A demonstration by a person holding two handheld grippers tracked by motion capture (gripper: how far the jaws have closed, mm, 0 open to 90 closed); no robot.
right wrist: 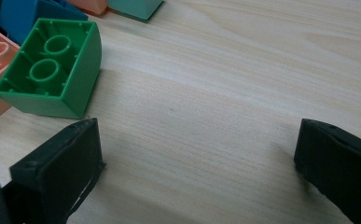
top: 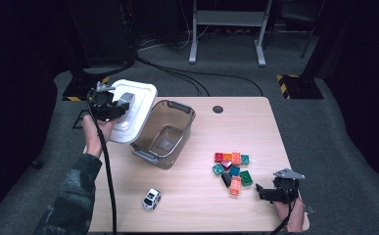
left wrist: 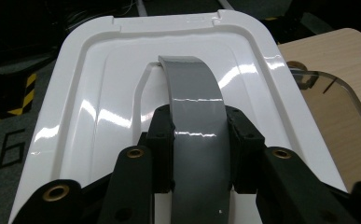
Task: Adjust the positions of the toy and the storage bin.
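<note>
The white lid (top: pixel 130 110) hangs tilted over the tabletop's (top: pixel 197 196) left edge, beside the clear bin (top: pixel 165 132); the left tongs (left wrist: pixel 199 140) clamp its grey handle (left wrist: pixel 194 102). The right tongs (right wrist: pixel 197 154) gape empty near the blocks (top: pixel 233 169).

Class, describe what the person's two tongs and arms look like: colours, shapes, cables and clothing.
Both tongs, left and right, are black, each with two blocky jaws. The left gripper view shows brass-coloured rivets on its linkage. The right tongs carry a grey three-cornered plate on top. A black cable trails from the left tongs along the forearm, which wears a camouflage-patterned sleeve.
</note>
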